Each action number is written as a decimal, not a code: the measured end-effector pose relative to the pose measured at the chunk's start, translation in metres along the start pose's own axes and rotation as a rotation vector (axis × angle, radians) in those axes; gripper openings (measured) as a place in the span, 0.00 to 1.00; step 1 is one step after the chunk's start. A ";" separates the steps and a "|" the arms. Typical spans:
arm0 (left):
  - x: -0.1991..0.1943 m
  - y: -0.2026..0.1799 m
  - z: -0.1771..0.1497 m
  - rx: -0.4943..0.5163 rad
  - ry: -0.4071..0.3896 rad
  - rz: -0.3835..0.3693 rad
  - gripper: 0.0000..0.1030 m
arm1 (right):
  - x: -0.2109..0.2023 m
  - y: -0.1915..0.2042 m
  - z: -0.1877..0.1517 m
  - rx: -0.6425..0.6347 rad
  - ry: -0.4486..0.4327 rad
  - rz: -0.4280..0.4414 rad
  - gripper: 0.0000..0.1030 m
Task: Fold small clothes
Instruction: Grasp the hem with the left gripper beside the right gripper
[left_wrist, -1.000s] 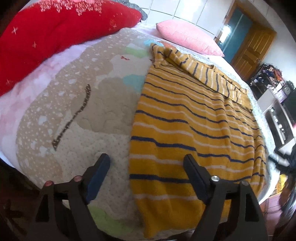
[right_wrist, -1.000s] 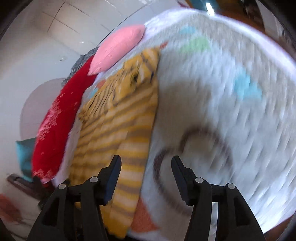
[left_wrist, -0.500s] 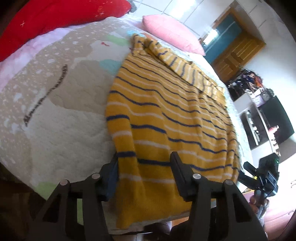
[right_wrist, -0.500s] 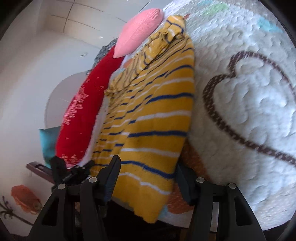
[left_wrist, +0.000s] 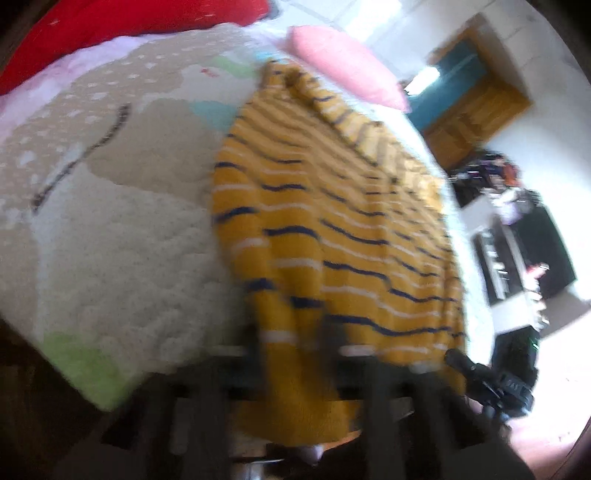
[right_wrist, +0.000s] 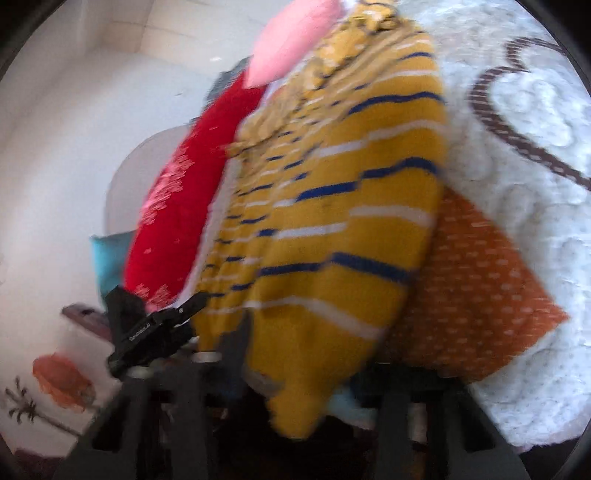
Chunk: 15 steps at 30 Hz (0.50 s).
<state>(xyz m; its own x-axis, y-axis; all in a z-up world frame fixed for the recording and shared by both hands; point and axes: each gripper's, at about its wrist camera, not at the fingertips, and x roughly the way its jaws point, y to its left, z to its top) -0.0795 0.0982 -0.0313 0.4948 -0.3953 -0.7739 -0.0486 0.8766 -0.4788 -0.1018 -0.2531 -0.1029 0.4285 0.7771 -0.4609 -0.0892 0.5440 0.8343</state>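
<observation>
A yellow striped sweater (left_wrist: 332, 229) lies flat along a bed (left_wrist: 122, 258) covered by a pale quilted spread, its hem hanging just over the near edge of the mattress. The left tool (left_wrist: 295, 350) has just been closing and now pinches one corner of that hem, the knit bunched between its dark fingers (left_wrist: 332, 339); the picture is smeared, so the exact pad contact is hard to read. The right tool (right_wrist: 306, 354) has likewise just been closing and grips the opposite hem corner, the cloth draped down between and over its fingers (right_wrist: 236, 343). In the right wrist view the left tool appears beyond the sweater's far side, at the bed's edge. The spread beside the sweater is open on both flanks, a wide pale stretch on the left view and a patch of orange dotted print (right_wrist: 476, 295) on the right. At the head of the bed a red pillow (right_wrist: 177, 206) and a pink pillow (left_wrist: 343, 66) sit close to the sweater's collar end.
</observation>
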 end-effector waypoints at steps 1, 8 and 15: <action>-0.002 0.002 0.002 -0.034 0.003 -0.012 0.13 | 0.000 -0.004 0.001 0.017 0.002 -0.031 0.08; -0.037 -0.015 -0.011 -0.026 -0.030 -0.033 0.13 | -0.028 0.001 -0.010 -0.009 0.004 -0.007 0.07; -0.057 -0.031 -0.056 0.050 -0.006 0.022 0.12 | -0.068 0.008 -0.049 -0.052 0.031 -0.019 0.07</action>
<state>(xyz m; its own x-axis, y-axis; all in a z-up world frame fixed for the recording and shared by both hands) -0.1546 0.0786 0.0048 0.4990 -0.3744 -0.7816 -0.0160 0.8978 -0.4402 -0.1753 -0.2859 -0.0796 0.4021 0.7759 -0.4861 -0.1287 0.5735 0.8090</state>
